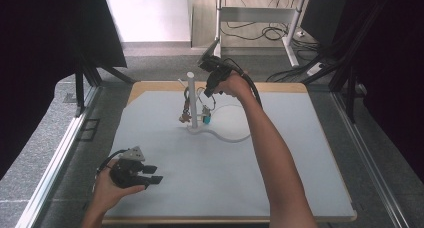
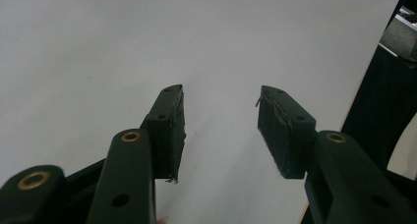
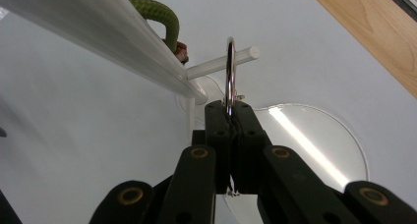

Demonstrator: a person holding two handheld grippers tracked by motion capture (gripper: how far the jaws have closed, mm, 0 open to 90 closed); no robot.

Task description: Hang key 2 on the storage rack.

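Two tongs: right tongs (image 3: 229, 117) clenched on metal ring (image 3: 229, 71) (looped over stand peg (image 3: 221, 63)); left tongs (image 2: 221, 130) released, at desk's (image 1: 300, 153) seven o'clock.

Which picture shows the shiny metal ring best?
The right gripper view: the metal ring stands close up, pinched between the right gripper's shut jaws, beside the white peg. In the high view it is too small to make out.

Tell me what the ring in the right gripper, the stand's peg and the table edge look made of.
Ring: polished metal, probably; thin, mirror-bright.
Peg: white plastic or acrylic, likely; smooth, slightly translucent rod.
Table edge: wood or wood laminate; visible grain, light tan.
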